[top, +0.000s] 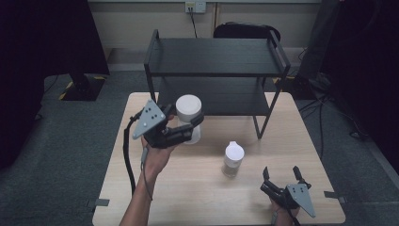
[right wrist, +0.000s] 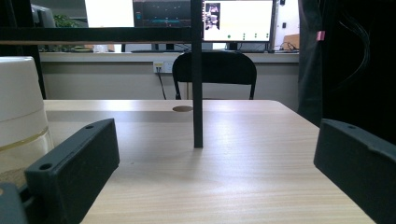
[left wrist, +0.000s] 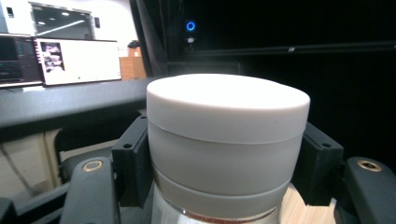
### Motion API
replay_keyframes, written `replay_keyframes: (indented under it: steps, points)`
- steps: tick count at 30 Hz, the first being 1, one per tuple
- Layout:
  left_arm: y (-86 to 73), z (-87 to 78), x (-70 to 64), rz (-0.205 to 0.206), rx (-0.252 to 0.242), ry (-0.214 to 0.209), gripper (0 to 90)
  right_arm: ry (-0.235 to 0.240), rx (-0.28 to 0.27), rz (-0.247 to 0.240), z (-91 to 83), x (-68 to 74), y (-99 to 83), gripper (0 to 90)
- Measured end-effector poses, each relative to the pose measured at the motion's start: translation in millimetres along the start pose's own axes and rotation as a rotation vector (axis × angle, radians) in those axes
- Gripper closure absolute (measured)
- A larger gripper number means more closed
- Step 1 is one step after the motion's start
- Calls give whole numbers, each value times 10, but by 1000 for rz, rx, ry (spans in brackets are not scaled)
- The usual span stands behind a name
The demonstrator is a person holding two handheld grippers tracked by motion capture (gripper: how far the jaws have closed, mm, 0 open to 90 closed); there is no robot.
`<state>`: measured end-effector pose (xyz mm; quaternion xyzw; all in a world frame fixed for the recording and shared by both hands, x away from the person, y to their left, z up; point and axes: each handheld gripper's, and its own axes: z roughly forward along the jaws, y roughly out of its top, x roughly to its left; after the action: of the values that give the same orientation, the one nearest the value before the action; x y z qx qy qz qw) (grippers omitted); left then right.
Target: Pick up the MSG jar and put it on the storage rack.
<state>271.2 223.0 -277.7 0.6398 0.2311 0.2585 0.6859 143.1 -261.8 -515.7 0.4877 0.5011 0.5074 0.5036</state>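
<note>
High view: left gripper point(top: 193, 126) is clamping its fingers around the white-lidded jar point(top: 188, 117) below the lid; rigid, probably slippery. Right gripper point(top: 282, 176) is resting wide open, empty.

Two white-capped jars are on hand, a large jar point(top: 188, 117) point(left wrist: 227, 140) and a small jar point(top: 233, 159) point(right wrist: 18, 121), together with one black two-tier shelf rack point(top: 216, 70) point(right wrist: 197, 74), one wooden table point(top: 197, 188) point(right wrist: 224, 163), one black chair point(top: 244, 30) point(right wrist: 214, 70) and two grippers, a left gripper point(top: 196, 127) and a right gripper point(top: 281, 173).
</note>
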Motion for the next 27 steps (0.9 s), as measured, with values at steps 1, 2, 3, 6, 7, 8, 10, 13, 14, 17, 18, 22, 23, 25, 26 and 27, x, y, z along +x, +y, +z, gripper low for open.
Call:
replay_keyframes:
  steps: [1, 2, 3, 6, 7, 8, 10, 13, 14, 17, 18, 22, 23, 25, 26, 27]
  points:
    - [69, 23, 17, 1, -2, 2, 343, 0, 0, -1, 0, 0, 1, 0]
    - [132, 47, 30, 4, -8, 4, 343, 0, 1, -1, 0, 0, 1, 0]
    - [193, 73, 46, 5, -15, 8, 343, 0, 0, 0, 0, 0, 1, 0]
    - [357, 158, 147, -11, -33, 0, 343, 0, 0, 0, 0, 0, 1, 0]
    - [403, 189, 186, -19, -39, -3, 343, 0, 1, 0, 0, -1, 1, 0]
    - [452, 220, 215, -22, -44, 1, 343, 0, 0, 0, 0, 0, 1, 0]
    - [544, 298, 255, -21, -50, 22, 343, 0, 1, -1, 1, 0, 1, 0]
    - [682, 449, 306, -22, -50, 61, 343, 3, 1, 0, 1, -5, 1, 0]
    - [716, 510, 332, -36, -52, 67, 343, 3, 1, 0, 1, -6, 1, 0]
    - [811, 702, 407, -62, -74, 100, 343, 6, 0, 0, 1, -11, 1, 0]
    - [825, 739, 412, -56, -79, 110, 343, 6, 0, 1, 0, -12, 0, 0]
    - [894, 938, 403, -53, -70, 183, 343, 6, 0, 0, 1, -11, 0, 0]
    - [904, 985, 395, -44, -63, 203, 343, 6, 0, 1, 0, -10, 1, 0]
    - [899, 1084, 381, -27, -50, 243, 344, 6, 0, 1, 0, -10, 1, 0]
    - [883, 1124, 382, -26, -51, 255, 343, 6, 0, 1, 1, -10, 1, 0]
    - [874, 1150, 382, -28, -50, 263, 343, 6, 1, 1, 1, -11, 1, 0]
